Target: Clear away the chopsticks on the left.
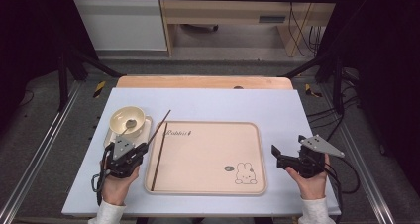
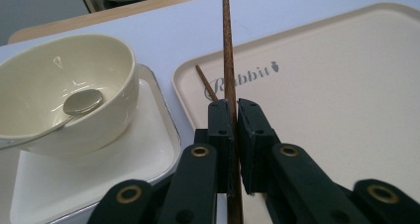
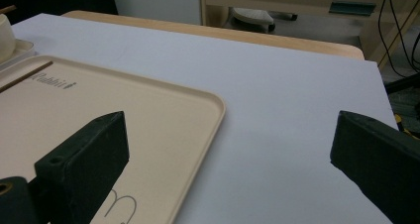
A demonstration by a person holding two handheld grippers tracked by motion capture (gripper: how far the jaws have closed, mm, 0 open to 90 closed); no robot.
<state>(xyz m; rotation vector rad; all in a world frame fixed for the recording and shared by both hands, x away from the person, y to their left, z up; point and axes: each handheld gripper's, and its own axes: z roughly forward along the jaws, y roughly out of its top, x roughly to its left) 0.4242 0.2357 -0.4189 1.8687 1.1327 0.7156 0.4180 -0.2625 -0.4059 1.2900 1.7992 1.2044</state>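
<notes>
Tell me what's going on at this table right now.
A person is working with a handheld gripper in each hand. The left gripper is shut on a dark wooden chopstick, holding it over the left edge of the beige tray. A second chopstick already lies on the tray along its left side. Beside the tray, a cream bowl with a metal spoon in it sits on a small white plate. The right gripper waits open and empty to the right of the tray.

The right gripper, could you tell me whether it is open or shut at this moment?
Open. The right gripper has its jaws spread wide in its own view, with bare table between them and nothing held.
</notes>
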